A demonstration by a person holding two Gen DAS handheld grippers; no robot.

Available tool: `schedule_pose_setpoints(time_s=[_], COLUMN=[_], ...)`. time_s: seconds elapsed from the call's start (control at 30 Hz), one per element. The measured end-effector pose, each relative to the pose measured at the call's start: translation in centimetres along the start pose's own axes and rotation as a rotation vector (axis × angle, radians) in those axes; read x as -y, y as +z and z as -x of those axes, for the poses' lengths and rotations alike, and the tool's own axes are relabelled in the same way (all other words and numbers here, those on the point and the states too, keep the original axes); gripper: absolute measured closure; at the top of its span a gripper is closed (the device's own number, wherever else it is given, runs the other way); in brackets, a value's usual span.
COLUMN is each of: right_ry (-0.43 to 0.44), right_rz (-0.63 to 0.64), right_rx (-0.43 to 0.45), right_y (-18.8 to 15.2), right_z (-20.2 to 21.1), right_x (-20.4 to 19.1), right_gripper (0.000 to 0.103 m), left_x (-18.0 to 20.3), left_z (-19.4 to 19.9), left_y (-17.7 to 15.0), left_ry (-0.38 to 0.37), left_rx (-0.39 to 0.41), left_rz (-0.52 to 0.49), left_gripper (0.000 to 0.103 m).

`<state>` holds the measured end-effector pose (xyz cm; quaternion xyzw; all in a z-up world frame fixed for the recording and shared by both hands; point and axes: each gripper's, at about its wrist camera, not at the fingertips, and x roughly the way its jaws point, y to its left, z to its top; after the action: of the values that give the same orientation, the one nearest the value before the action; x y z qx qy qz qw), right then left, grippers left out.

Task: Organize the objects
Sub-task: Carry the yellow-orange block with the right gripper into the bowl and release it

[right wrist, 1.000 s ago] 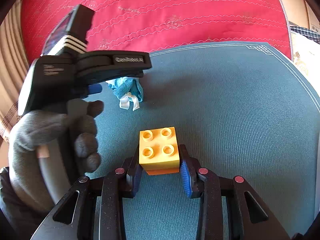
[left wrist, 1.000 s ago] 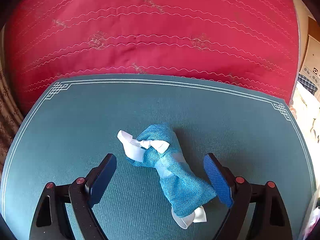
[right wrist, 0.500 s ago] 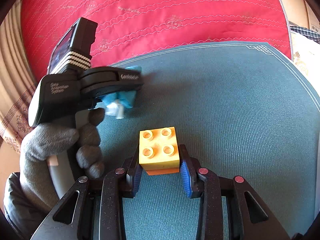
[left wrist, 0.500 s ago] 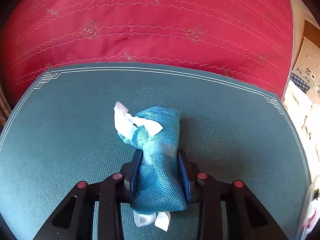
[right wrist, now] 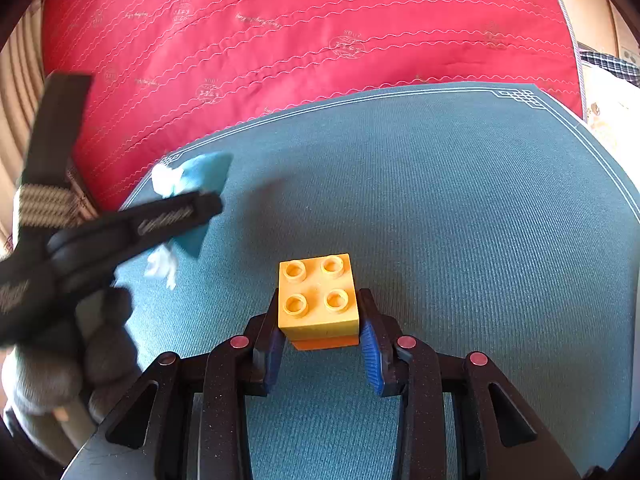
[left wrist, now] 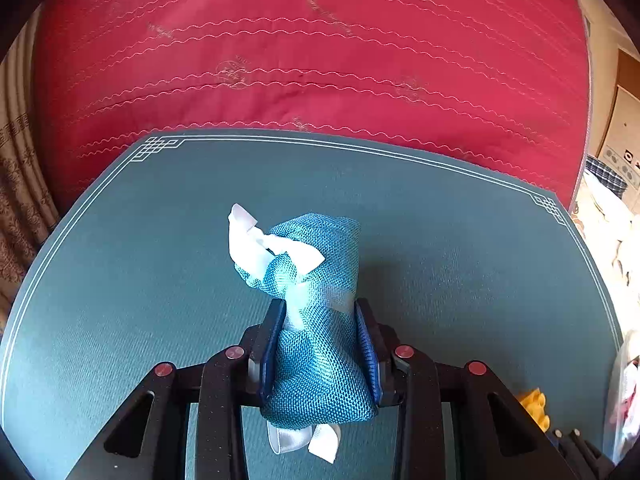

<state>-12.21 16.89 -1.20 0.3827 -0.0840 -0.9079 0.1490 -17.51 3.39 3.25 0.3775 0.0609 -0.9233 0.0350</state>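
My left gripper (left wrist: 319, 312) is shut on a blue woven pouch (left wrist: 320, 344) tied with white ribbon and holds it above the teal mat (left wrist: 120, 280). In the right wrist view the same pouch (right wrist: 204, 172) shows blurred at the left, held in the left gripper (right wrist: 192, 216). My right gripper (right wrist: 320, 312) is shut on a yellow toy brick (right wrist: 318, 298) stacked on an orange one, low over the mat (right wrist: 480, 240). The brick's edge shows in the left wrist view (left wrist: 534, 406) at the lower right.
A red quilted bedcover (left wrist: 320, 60) lies under and beyond the mat. Patterned cloth (left wrist: 20, 200) hangs at the left. Boxes and white cloth (left wrist: 616, 208) sit off the mat's right edge. A gloved hand (right wrist: 80, 360) holds the left gripper.
My left gripper closed on the blue pouch and lifted it off the mat. My right gripper stayed shut on the brick with little movement.
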Motion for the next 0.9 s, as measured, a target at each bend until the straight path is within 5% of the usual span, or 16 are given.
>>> schedule_pose_setpoints(time_s=[0.9], right_ry=[-0.036], right_rz=[0.015], right_rx=[0.042], right_y=[-0.2], right_z=[1.4], right_x=[-0.2], right_gripper=[0.068], left_x=[-2.4], left_z=[6.7], left_y=[-6.3], left_ry=[0.088], left_rx=[0.018], left_rz=[-0.015], left_gripper=[0.066])
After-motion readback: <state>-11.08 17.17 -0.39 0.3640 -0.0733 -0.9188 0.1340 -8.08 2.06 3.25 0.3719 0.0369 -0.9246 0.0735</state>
